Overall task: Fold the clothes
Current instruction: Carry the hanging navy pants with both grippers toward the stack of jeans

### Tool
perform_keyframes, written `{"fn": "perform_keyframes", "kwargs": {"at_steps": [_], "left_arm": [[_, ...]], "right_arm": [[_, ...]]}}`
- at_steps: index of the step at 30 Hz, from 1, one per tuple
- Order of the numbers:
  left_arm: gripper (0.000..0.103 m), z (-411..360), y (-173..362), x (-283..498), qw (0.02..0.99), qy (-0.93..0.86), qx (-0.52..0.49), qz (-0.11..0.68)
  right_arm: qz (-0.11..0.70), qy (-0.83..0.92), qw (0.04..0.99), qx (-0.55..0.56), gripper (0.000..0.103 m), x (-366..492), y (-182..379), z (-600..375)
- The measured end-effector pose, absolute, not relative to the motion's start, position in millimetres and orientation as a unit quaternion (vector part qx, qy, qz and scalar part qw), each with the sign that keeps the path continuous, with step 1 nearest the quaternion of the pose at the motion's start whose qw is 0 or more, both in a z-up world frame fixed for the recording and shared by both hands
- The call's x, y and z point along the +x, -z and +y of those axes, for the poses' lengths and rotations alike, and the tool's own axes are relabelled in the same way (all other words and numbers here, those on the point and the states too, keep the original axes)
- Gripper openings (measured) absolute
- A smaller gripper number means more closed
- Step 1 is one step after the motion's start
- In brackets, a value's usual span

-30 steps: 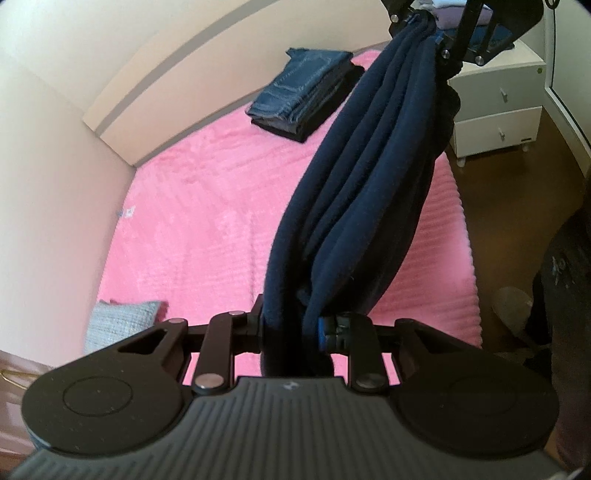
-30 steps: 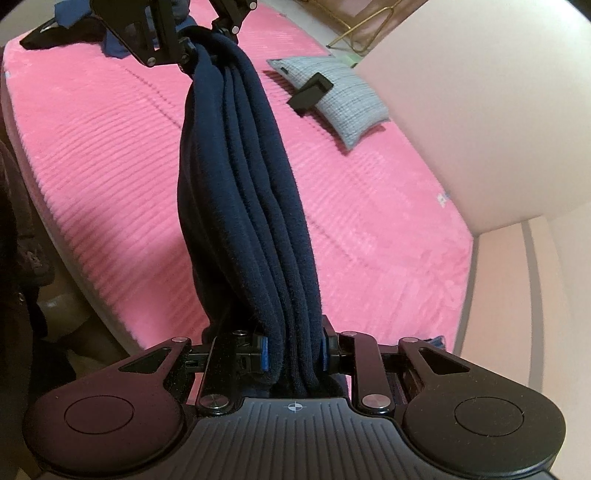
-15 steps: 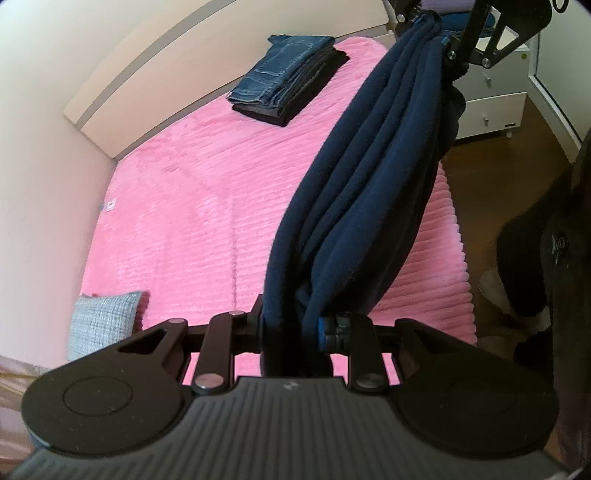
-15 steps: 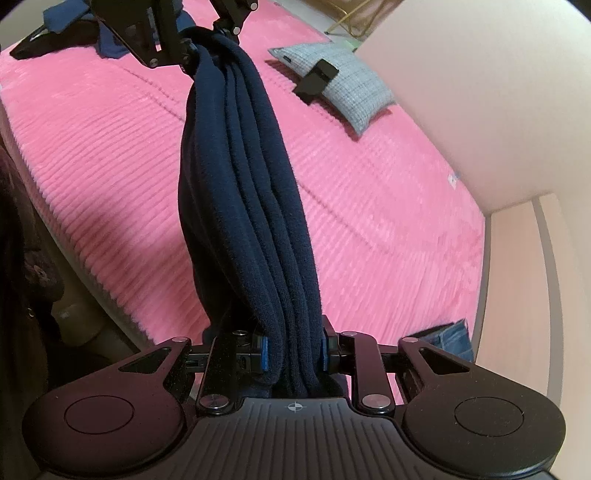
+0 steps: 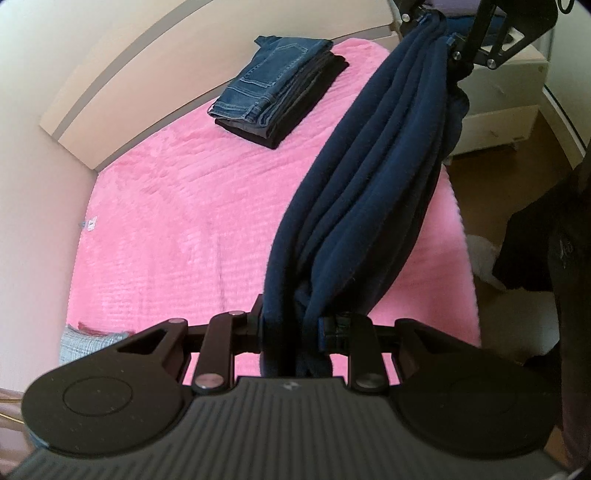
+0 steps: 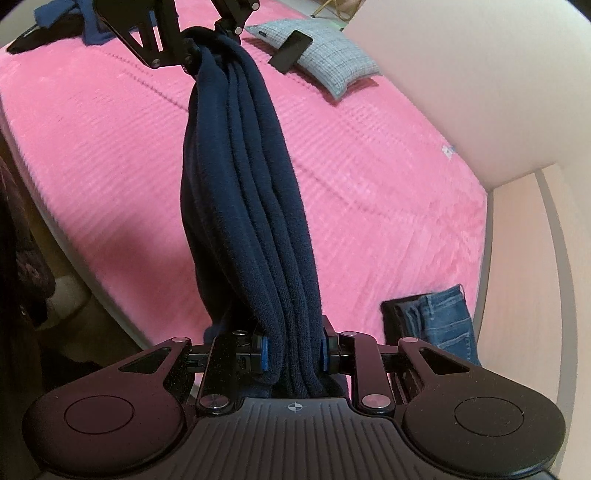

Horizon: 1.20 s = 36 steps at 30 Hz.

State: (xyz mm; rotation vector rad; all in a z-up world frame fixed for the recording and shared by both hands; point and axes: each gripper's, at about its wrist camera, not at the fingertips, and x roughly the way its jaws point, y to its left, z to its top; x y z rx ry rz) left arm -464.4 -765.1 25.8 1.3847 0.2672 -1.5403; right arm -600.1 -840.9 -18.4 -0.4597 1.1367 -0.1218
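A dark navy fleece garment is held bunched into thick folds and is stretched in the air between the 2 grippers, above a bed covered by a pink ribbed blanket. In the left wrist view, the left gripper is closed narrowly on 1 end of the garment, and the cloth is pressed between its pads. At the top right of the same view the right gripper is seen clamped on the other end. In the right wrist view, the right gripper is closed on the folds, with the blue pads touching the cloth on both sides, and the left gripper is seen gripping the far end at the top.

A stack of folded jeans is lying on the blanket near the headboard, well apart from the garment. A white bedside cabinet is standing beside the bed. A grey checked pillow is placed at the other end of the bed, and a flat black object is resting on it. Some dark and blue clothes are lying at the far corner of the blanket.
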Motion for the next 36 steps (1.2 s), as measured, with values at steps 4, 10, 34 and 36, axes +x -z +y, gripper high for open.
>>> {"fn": "perform_keyframes", "kwargs": {"at_steps": [4, 10, 34, 36], "left_arm": [[0.022, -813, -30, -493, 0.513, 0.627, 0.573, 0.122], [0.022, -866, -35, -519, 0.515, 0.631, 0.572, 0.098], [0.022, -1122, -34, -539, 0.487, 0.685, 0.541, -0.023], [0.022, -1165, -33, -538, 0.498, 0.675, 0.543, -0.038]], "right_arm": [[0.529, 0.044, 0.816, -0.230, 0.023, -623, 13, -893], [0.530, 0.064, 0.810, -0.241, 0.023, -647, 2, -950], [0.542, 0.192, 0.782, -0.240, 0.023, -683, -21, -1178], [0.532, 0.202, 0.783, -0.252, 0.023, -679, -19, -1226]]}}
